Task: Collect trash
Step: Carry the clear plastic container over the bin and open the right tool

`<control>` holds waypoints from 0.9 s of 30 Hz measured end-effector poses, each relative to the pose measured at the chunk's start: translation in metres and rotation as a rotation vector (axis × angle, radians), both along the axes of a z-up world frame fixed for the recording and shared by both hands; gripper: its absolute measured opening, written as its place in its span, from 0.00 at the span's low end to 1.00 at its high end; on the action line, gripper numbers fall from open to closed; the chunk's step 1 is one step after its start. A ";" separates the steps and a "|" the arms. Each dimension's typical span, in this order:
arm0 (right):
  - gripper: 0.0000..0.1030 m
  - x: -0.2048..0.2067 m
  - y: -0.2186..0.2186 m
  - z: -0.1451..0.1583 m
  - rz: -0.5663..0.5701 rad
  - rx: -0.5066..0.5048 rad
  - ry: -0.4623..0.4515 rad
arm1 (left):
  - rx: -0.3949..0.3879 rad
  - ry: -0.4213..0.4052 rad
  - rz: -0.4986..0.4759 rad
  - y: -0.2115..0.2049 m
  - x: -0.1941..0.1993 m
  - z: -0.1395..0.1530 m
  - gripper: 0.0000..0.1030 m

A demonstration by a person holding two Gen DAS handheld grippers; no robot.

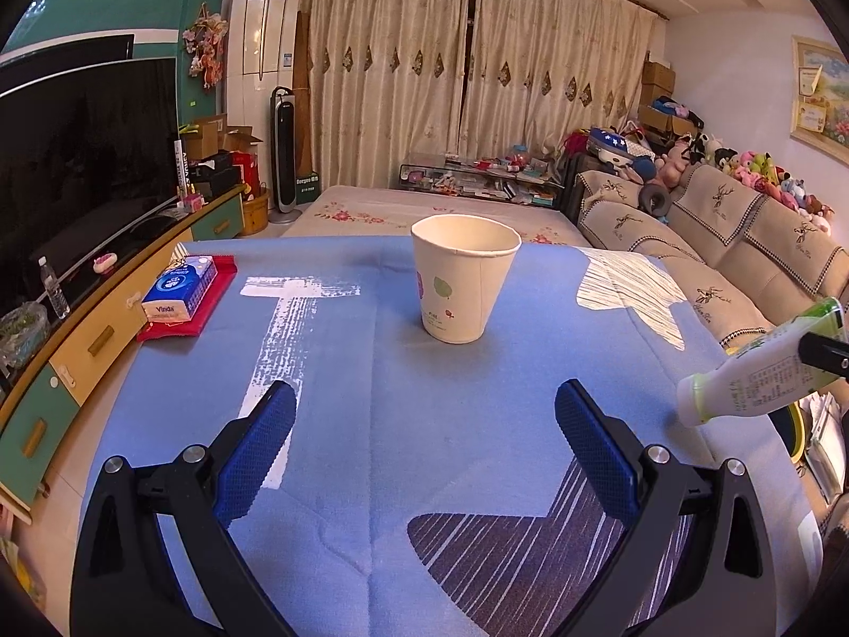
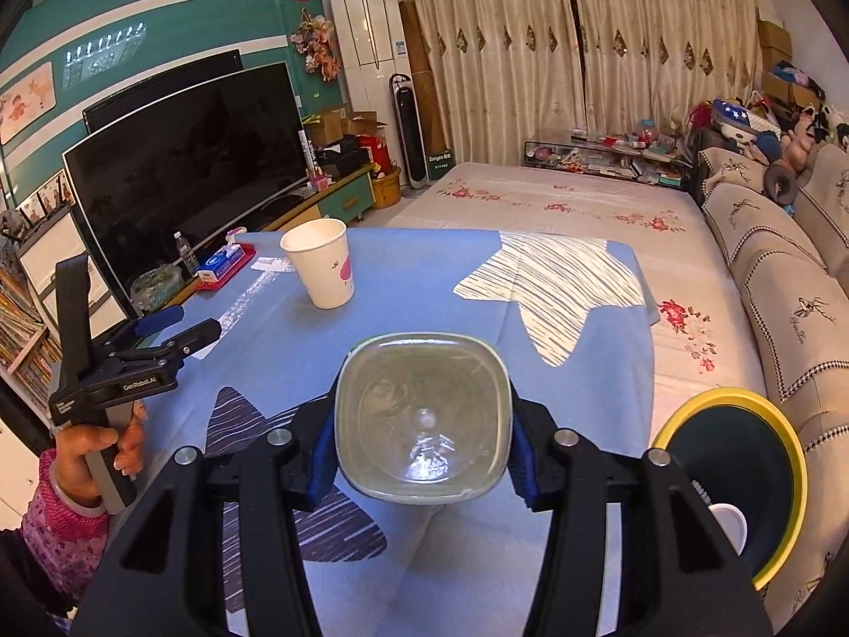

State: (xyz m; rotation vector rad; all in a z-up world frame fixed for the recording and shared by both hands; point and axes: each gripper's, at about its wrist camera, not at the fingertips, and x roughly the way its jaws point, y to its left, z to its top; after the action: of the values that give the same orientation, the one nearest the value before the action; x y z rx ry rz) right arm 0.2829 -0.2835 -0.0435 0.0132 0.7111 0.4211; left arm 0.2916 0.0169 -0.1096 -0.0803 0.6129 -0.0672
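A white paper cup [image 1: 464,278] stands upright on the blue cloth-covered table [image 1: 371,371]; it also shows in the right wrist view [image 2: 321,263]. My left gripper [image 1: 424,451] is open and empty, just short of the cup; it shows at the left of the right wrist view [image 2: 178,326]. My right gripper [image 2: 422,419] is shut on a plastic bottle [image 2: 422,416], seen bottom-first. The bottle shows in the left wrist view [image 1: 759,371], tilted, at the table's right edge. A yellow-rimmed dark bin [image 2: 743,478] sits low at the right, with something white inside.
A tissue pack [image 1: 178,286] on a red tray [image 1: 209,313] lies at the table's far left corner. A TV [image 1: 79,159] on a cabinet is to the left, a sofa [image 1: 743,244] to the right, a flowered low bed [image 2: 557,207] beyond.
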 end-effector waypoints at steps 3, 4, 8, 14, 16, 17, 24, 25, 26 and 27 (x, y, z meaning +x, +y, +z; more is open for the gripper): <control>0.47 -0.006 -0.010 0.007 -0.024 0.005 -0.013 | 0.003 0.001 0.001 0.000 -0.001 0.000 0.94; 0.47 -0.007 -0.014 0.008 -0.033 0.006 -0.016 | 0.004 0.001 0.002 0.000 -0.001 0.000 0.94; 0.47 -0.008 -0.036 0.012 -0.092 0.001 -0.021 | 0.004 -0.001 0.002 0.000 0.000 -0.001 0.94; 0.48 -0.003 -0.087 0.014 -0.238 0.013 -0.027 | 0.007 0.008 0.003 0.000 0.001 -0.002 0.94; 0.47 0.001 -0.108 0.012 -0.307 0.007 -0.023 | 0.010 0.013 0.004 0.001 0.002 -0.003 0.94; 0.47 0.004 -0.115 0.010 -0.333 0.001 -0.020 | 0.011 0.015 0.004 0.000 0.003 -0.004 0.94; 0.48 0.037 -0.164 -0.033 -0.492 -0.010 0.084 | 0.024 0.028 0.005 -0.002 0.007 -0.007 0.94; 0.48 0.042 -0.168 -0.041 -0.504 -0.013 0.103 | 0.024 0.029 0.004 -0.002 0.007 -0.008 0.94; 0.48 0.046 -0.171 -0.049 -0.513 -0.016 0.122 | 0.025 0.032 0.003 -0.002 0.008 -0.009 0.94; 0.48 0.048 -0.174 -0.054 -0.519 -0.018 0.135 | 0.025 0.033 0.002 -0.001 0.008 -0.009 0.94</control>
State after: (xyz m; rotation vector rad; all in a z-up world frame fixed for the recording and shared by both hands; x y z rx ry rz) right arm 0.3313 -0.4576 -0.0976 0.2068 0.8122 -0.0846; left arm 0.2997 0.0155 -0.1184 -0.0579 0.6467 -0.0560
